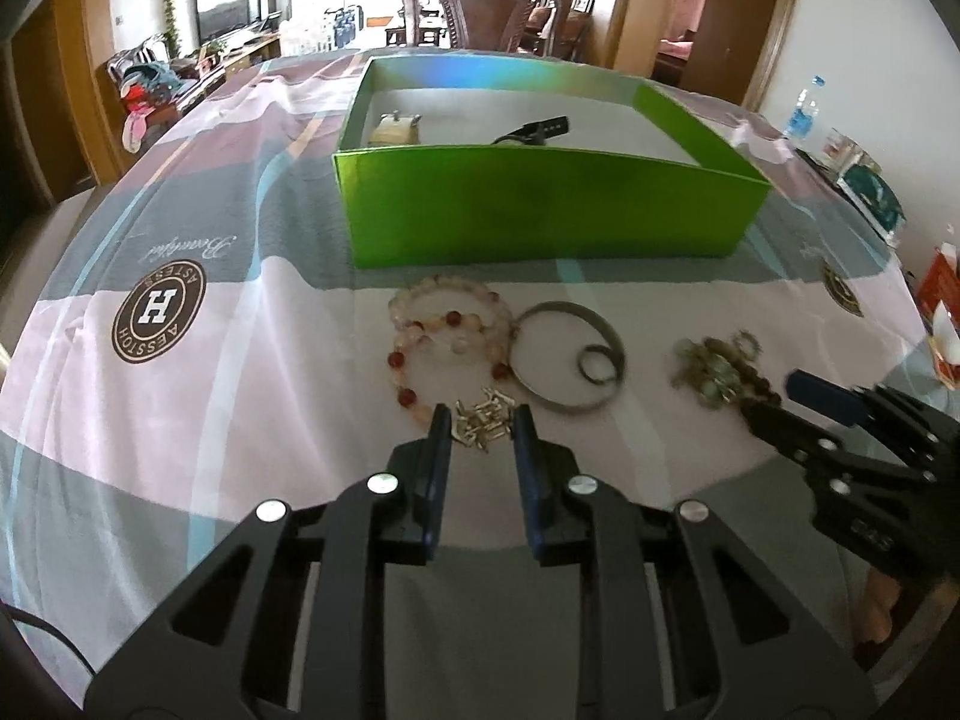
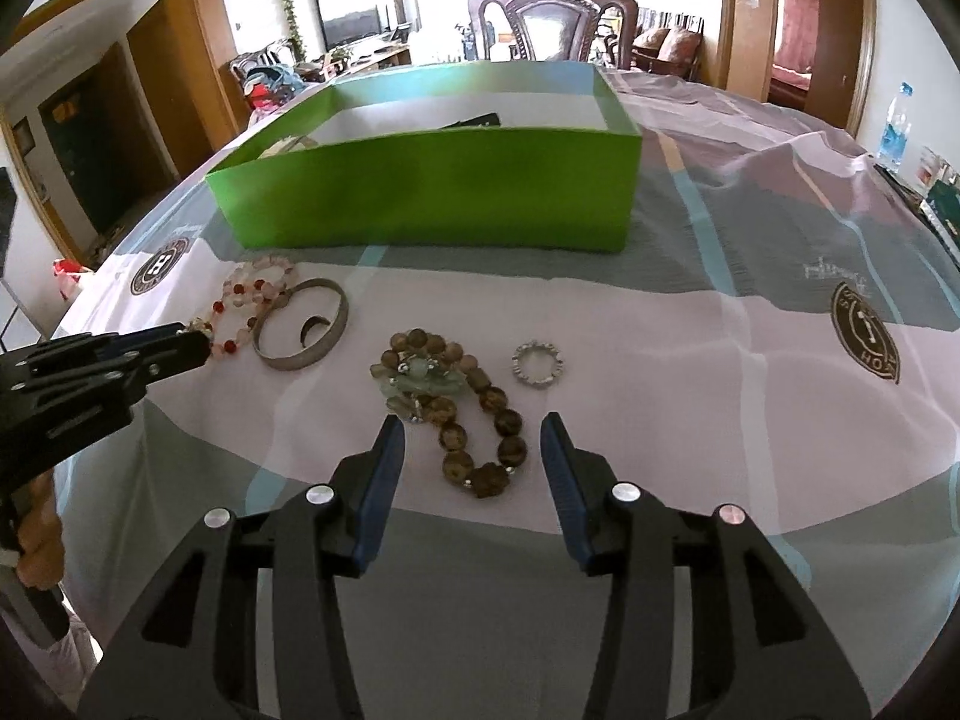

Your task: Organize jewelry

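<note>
Left gripper (image 1: 480,420): jaws narrow, set either side of a small gold chain piece (image 1: 483,414) on the cloth; whether the pads already pinch it cannot be told. It looks lined up to lift that piece first.
Pink and red bead bracelet (image 1: 447,330): just beyond the gold piece, lying loose and touching the silver bangle.
Silver bangle (image 1: 567,357): flat on the cloth, with a small ring (image 1: 594,363) inside its hoop.
Brown bead bracelet (image 2: 474,414): with a pale green charm, lying between the right tool's open jaws, not gripped.
Right gripper (image 2: 474,435): moderately wide, nothing held, likely poised to close on the beads.
Sparkly ring (image 2: 538,364): just right of the brown beads.
Green box (image 1: 540,210): behind the row, open-topped, with a few pieces already inside; probably the destination.
</note>
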`<state>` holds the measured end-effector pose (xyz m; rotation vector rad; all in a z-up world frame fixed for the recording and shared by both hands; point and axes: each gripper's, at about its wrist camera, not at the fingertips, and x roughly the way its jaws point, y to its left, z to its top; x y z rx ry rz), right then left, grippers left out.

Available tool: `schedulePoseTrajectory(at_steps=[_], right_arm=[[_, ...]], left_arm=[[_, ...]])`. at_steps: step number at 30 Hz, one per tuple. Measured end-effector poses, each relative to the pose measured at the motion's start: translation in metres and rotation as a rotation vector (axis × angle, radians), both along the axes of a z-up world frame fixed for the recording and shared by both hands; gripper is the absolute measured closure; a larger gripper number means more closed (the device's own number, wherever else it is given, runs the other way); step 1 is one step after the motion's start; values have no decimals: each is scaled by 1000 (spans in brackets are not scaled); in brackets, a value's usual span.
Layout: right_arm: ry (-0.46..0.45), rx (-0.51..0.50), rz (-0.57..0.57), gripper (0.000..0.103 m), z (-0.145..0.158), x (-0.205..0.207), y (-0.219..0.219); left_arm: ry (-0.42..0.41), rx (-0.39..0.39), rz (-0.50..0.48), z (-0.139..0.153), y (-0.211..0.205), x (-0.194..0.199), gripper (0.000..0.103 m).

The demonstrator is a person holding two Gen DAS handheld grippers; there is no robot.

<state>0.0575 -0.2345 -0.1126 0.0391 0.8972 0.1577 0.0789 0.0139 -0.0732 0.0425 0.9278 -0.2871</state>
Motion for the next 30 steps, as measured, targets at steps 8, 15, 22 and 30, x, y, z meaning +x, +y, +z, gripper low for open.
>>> schedulePoseTrajectory(at_steps=[8, 15, 22, 30], right_arm=[[32, 24, 55, 90, -4, -4, 6], [-27, 38, 4, 90, 22, -17, -13], [-123, 28, -33, 90, 61, -25, -26], [-114, -30, -11, 90, 61, -15, -18]], left_arm=[[1, -13, -11, 1, -3, -9, 82], [-1, -25, -11, 3, 4, -15, 82], [-25, -42, -22, 14, 0, -18, 82], [-45, -45, -35, 22, -2, -22, 82]])
